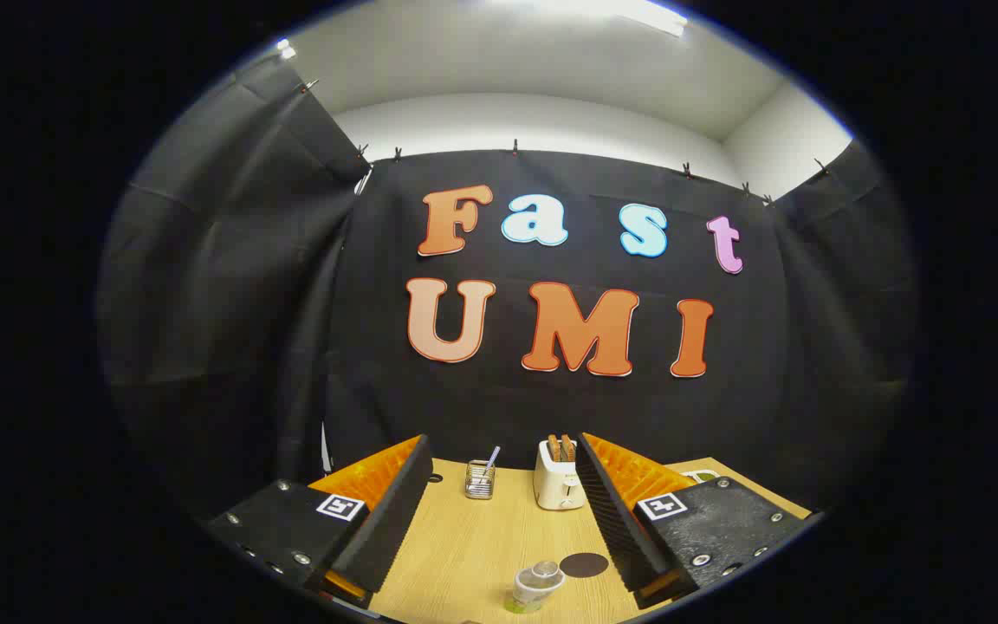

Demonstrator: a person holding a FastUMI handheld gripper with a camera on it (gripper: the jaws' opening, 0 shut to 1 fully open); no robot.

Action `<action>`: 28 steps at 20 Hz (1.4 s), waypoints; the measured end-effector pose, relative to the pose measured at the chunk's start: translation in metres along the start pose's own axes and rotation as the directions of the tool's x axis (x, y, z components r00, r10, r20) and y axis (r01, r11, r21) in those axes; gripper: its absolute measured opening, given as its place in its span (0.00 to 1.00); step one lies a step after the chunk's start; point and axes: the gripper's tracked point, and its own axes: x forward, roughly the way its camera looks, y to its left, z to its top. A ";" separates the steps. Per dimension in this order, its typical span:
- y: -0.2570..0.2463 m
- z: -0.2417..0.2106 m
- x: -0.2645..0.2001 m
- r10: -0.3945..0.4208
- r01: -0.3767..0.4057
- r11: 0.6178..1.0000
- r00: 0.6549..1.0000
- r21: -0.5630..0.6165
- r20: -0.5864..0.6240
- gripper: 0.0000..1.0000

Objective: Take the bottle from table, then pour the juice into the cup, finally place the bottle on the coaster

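Observation:
My gripper (500, 485) is open, its two fingers spread wide above the wooden table (456, 546) with nothing between them. Low between the fingers, close to me, stands a clear plastic cup (538, 585) with a greenish band near its base. Just beyond it and slightly to the right lies a dark round coaster (584, 565), flat on the table and close to the right finger (616, 511).
At the table's far edge stands a white toaster (558, 485) with two slices of toast in it, next to the right finger. Left of it is a small wire holder (480, 478) with a straw or utensil. Black cloth walls enclose the table.

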 end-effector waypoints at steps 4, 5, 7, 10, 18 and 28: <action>-0.025 -0.008 0.004 -0.043 0.043 0.999 0.999 0.023 -0.008 0.98; -0.029 -0.008 0.004 -0.047 0.047 0.998 0.999 0.029 -0.003 0.98; -0.032 -0.008 0.005 -0.059 0.059 0.998 0.998 0.026 0.010 0.99; -0.034 -0.008 0.004 -0.067 0.067 0.997 0.997 0.023 0.028 0.98; -0.028 -0.016 -0.005 -0.074 0.073 0.997 0.996 0.025 0.057 0.98; -0.036 -0.085 -0.014 -0.107 0.103 0.990 0.994 0.092 0.039 0.98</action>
